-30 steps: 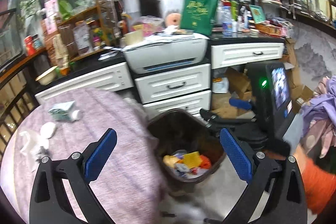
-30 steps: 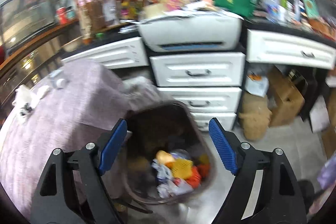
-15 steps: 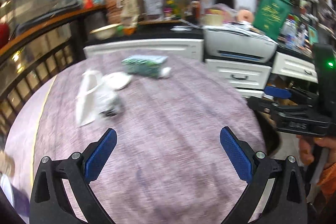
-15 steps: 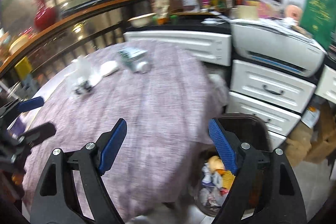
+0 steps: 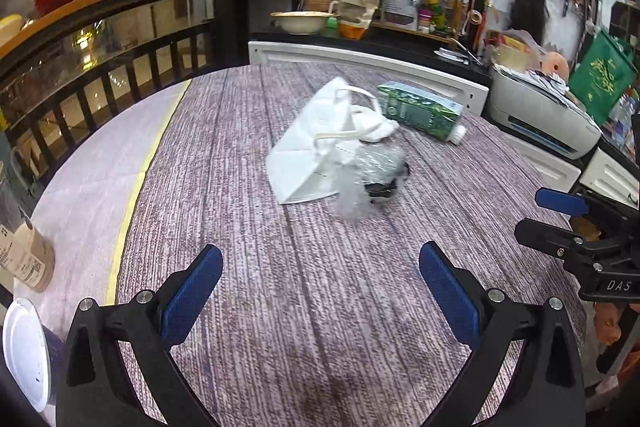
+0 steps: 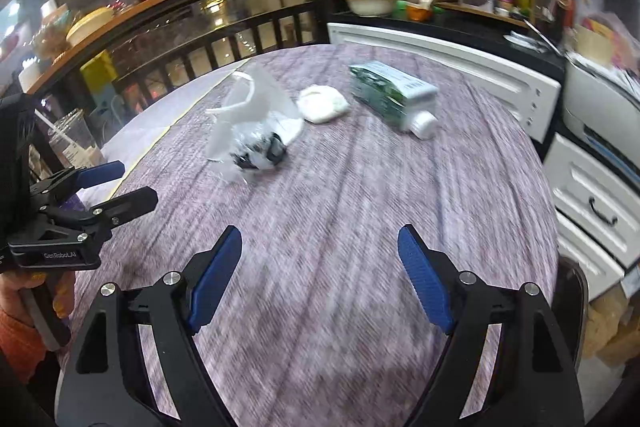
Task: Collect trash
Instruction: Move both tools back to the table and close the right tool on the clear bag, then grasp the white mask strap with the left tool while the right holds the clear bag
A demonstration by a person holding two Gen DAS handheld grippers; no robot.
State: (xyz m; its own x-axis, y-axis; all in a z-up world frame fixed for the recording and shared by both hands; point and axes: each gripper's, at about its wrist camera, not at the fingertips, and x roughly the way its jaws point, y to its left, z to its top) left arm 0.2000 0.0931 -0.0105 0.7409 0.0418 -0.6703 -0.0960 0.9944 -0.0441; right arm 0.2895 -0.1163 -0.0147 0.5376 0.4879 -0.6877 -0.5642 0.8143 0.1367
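Both grippers, left gripper (image 5: 320,283) and right gripper (image 6: 320,273), hovered over the bench (image 5: 360,327) with jaws wide and empty, probably ready to take the white bag (image 5: 308,147).

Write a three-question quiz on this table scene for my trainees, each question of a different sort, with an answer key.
1. True or false: the left gripper is clamped on a piece of trash.
2. Multiple choice: the green carton is A) standing upright, B) lying on its side, C) held between pads.
3. Short answer: which pieces of trash lie on the purple tablecloth?

Key
1. False. Both the left gripper and the right gripper hang open over bare cloth.
2. B. It lies on its side, white cap towards the table edge.
3. The white paper bag, the crumpled clear plastic wrap, the white wad and the green carton.
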